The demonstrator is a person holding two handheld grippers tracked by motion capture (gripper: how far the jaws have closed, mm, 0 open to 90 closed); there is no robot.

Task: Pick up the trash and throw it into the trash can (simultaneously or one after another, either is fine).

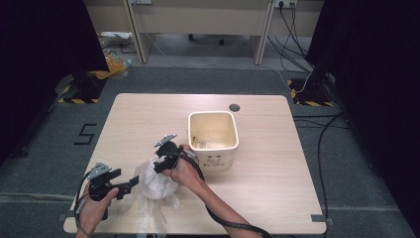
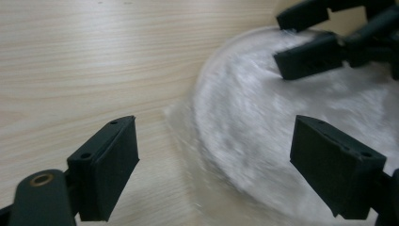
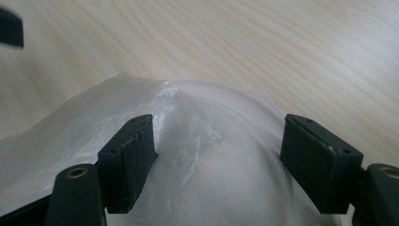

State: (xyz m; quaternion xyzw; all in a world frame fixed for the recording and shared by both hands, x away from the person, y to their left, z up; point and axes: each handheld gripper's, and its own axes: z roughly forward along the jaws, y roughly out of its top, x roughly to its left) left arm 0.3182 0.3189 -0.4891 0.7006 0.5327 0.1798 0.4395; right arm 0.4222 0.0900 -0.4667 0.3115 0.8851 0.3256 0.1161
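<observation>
A clear plastic bag (image 1: 156, 183) with white cloth-like stuff inside lies crumpled near the table's front edge. My right gripper (image 1: 159, 166) hangs over the top of the bag, jaws wide apart. In the right gripper view the bag (image 3: 211, 179) bulges up between the open right gripper (image 3: 219, 136). My left gripper (image 1: 128, 184) is just left of the bag and points at it. In the left gripper view the left gripper (image 2: 214, 141) is open, the bag (image 2: 282, 122) lies ahead toward its right jaw, and the right gripper's fingers (image 2: 306, 59) rest over the bag's far side.
A cream square bin (image 1: 213, 141) with some pale litter in it stands at the table's middle, just right of my right hand. The light wooden table (image 1: 277, 173) has a small round grommet (image 1: 234, 107) at the back. Cables run across the floor at right.
</observation>
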